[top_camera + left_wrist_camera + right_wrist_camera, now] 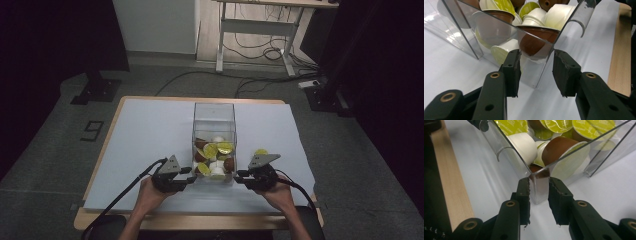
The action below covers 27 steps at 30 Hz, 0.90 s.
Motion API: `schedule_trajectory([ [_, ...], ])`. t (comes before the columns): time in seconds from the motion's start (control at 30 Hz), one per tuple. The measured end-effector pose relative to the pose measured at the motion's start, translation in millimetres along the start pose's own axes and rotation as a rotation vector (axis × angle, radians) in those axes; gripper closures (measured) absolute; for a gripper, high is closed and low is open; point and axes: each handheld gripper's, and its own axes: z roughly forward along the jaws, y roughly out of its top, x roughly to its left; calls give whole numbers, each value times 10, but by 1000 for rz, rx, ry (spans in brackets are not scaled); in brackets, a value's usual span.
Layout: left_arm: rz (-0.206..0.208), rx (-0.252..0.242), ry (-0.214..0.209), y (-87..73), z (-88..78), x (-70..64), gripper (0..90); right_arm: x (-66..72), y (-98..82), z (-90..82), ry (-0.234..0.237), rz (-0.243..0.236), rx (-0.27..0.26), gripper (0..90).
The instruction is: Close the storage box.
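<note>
A clear plastic box [214, 125] of brown, white and lime-lidded capsules [214, 155] is seen mid-counter [150, 125]. Its near corners are straddled: left tongs [536, 72] not yet pressing, right tongs [539, 192] clenched on the corner.

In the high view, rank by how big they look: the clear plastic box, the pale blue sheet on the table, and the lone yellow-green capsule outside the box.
1. Pale blue sheet
2. Clear plastic box
3. Lone yellow-green capsule
</note>
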Motion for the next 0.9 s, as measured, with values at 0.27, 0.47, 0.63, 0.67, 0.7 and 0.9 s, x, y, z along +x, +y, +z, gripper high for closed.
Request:
schedule_trajectory([
  [0.27,29,-11,25,21,28,-5,613,-43,6,21,-38,17,-1,713],
  [0.47,20,-24,43,34,24,25,646,-70,16,38,-55,41,-2,694],
  [0.63,13,-27,39,40,24,53,650,-63,15,40,-74,47,27,652],
  [0.67,12,-28,36,40,25,57,650,-60,12,34,-72,45,32,652],
  [0.7,11,-29,36,40,26,59,649,-52,12,27,-71,44,37,653],
  [0.9,1,-38,39,46,34,75,648,-5,19,-49,-66,25,34,702],
])
